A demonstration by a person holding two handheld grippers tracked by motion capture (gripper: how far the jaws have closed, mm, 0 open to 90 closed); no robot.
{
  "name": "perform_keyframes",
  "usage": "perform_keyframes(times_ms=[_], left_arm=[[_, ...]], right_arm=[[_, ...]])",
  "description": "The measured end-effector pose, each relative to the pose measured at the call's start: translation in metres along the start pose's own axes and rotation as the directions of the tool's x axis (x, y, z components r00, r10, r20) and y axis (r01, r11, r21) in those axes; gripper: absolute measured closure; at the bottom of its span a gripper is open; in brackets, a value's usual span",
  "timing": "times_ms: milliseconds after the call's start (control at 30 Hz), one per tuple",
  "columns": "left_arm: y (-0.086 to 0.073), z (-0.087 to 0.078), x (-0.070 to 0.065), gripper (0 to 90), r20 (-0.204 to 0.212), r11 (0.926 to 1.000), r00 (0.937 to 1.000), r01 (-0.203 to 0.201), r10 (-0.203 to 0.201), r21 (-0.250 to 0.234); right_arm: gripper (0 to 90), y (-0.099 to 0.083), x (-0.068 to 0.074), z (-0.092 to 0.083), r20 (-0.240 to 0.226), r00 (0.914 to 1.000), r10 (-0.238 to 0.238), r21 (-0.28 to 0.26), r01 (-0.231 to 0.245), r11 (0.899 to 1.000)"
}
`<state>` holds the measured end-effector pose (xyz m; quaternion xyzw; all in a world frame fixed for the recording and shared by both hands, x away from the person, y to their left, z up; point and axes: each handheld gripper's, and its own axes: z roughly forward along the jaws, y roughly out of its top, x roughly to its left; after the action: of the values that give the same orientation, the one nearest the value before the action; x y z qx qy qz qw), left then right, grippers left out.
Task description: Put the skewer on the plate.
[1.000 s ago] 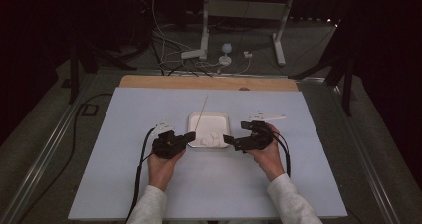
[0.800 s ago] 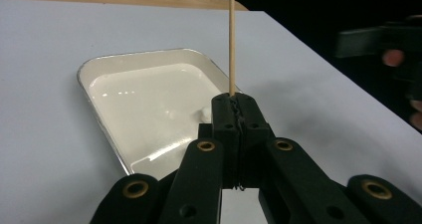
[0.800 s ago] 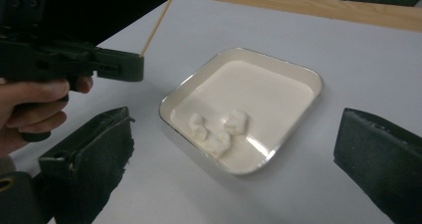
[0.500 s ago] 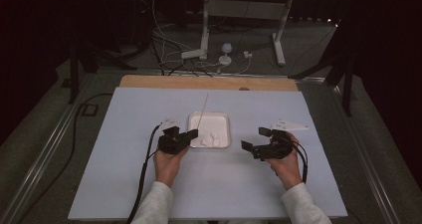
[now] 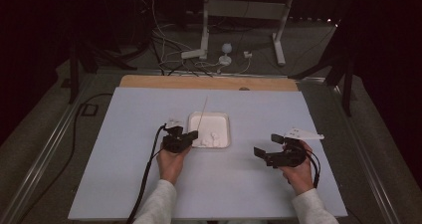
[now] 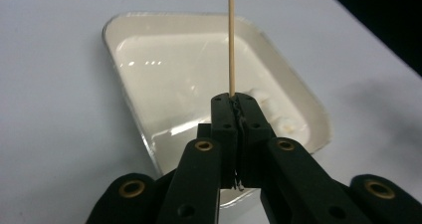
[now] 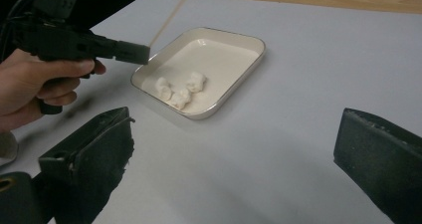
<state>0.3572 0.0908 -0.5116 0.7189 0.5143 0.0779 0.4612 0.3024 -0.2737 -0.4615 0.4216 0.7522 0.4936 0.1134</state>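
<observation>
three white lumps [image 7: 180,92] lie unskewered in the dish [image 7: 239,39]; the left gripper [image 6: 233,100] pinches the bare skewer [image 6: 231,35] tight, the right gripper [image 7: 234,149] gapes empty, so skewering seems not yet begun.

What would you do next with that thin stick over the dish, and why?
Probably tip the stick down toward the white lumps in the dish to spear one. The left tool is shut on its lower end, its far end pointing away over the dish, while the right tool waits open, apart.
</observation>
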Motion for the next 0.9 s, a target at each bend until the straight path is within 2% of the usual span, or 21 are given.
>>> perform_keyframes(times_ms=[67,133,200,233,300,333,467,567,633,700,767,833,900], left_arm=[[-0.001,0.004,0.001,84.9,-0.017,0.9998,0.9998,0.005,-0.005,0.017],[-0.002,0.007,0.001,70.6,-0.041,0.9997,0.9991,0.010,-0.009,0.023],[-0.002,0.007,0.003,54.8,-0.014,0.9996,0.9997,0.018,-0.018,0.023],[-0.002,0.006,0.003,49.4,-0.016,0.9995,0.9997,0.021,-0.021,0.023],[-0.001,0.003,0.005,45.4,0.003,0.9992,0.9995,0.033,-0.033,0.024],[0.000,0.002,0.004,41.9,-0.001,0.9991,0.9994,0.035,-0.035,0.023],[0.001,-0.002,0.003,37.9,-0.072,0.9992,0.9972,0.020,-0.018,0.034],[0.001,-0.007,0.004,32.4,-0.078,0.9995,0.9966,0.027,-0.026,0.014],[0.000,-0.016,0.003,27.7,-0.059,0.9999,0.9982,0.000,-0.001,-0.015],[-0.003,-0.033,0.002,23.9,-0.041,0.9975,0.9982,-0.045,0.043,-0.054],[-0.007,-0.058,0.003,18.8,-0.012,0.9872,0.9952,-0.098,0.097,-0.126],[-0.015,-0.086,0.006,14.2,-0.003,0.9690,0.9885,-0.149,0.151,-0.198],[-0.022,-0.112,0.010,5.4,-0.041,0.9488,0.9788,-0.205,0.201,-0.241]], right_arm=[[2.2,-0.001,-0.001,-0.003,0.004,1.0000,-0.002,0.000,0.002,1.000],[2.2,-0.003,-0.001,-0.006,0.013,0.9999,-0.005,0.000,0.005,1.000],[2.2,-0.005,-0.002,-0.009,0.024,0.9996,-0.014,0.004,0.014,1.000],[2.2,-0.006,-0.002,-0.010,0.028,0.9995,-0.015,0.006,0.015,1.000],[2.2,-0.009,-0.003,-0.012,0.032,0.9994,-0.015,0.010,0.015,1.000],[2.2,-0.010,-0.003,-0.013,0.035,0.9993,-0.013,0.010,0.013,1.000],[2.2,-0.013,-0.003,-0.015,0.042,0.9991,-0.008,0.009,0.007,1.000],[2.2,-0.012,0.000,-0.015,0.040,0.9991,-0.015,0.006,0.015,1.000],[2.2,-0.012,0.002,-0.016,0.041,0.9989,-0.021,0.003,0.021,1.000],[2.2,-0.013,0.003,-0.019,0.041,0.9987,-0.031,-0.007,0.031,1.000],[2.2,-0.015,0.003,-0.025,0.038,0.9986,-0.036,-0.025,0.037,0.999],[2.2,-0.018,0.003,-0.032,0.038,0.9985,-0.039,-0.053,0.041,0.998],[2.2,-0.024,0.004,-0.040,0.045,0.9980,-0.044,-0.083,0.048,0.995]])
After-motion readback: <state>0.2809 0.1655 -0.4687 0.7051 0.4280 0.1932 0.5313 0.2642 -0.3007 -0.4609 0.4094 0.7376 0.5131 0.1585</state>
